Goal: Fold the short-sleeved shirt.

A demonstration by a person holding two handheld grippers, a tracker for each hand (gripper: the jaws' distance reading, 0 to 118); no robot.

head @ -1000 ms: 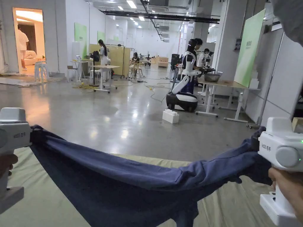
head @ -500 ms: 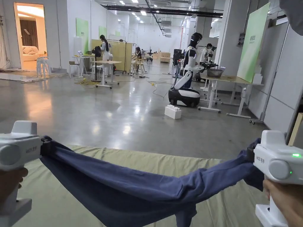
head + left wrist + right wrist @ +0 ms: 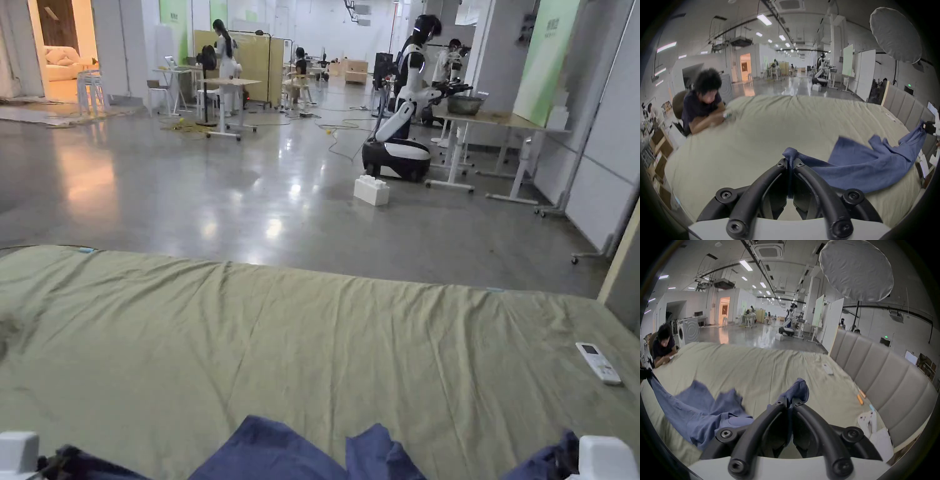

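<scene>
A wide bed covered with a wrinkled olive-green sheet (image 3: 300, 337) fills the foreground of a large hall with a polished grey floor. The dark blue short-sleeved cotton shirt (image 3: 867, 168) sags along the bed's near edge, strung between both tools. The left tool (image 3: 790, 164) is clamped on a bunched corner of it, and the right tool (image 3: 790, 402) likewise pinches the opposite corner. A small white remote control (image 3: 599, 362) lies near the bed's right edge.

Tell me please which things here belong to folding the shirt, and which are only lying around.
Belong to the job:
- blue shirt
- left gripper, shut on it
- right gripper, shut on it
- bed sheet

Only lying about:
- white remote
- orange items beside the headboard
</scene>
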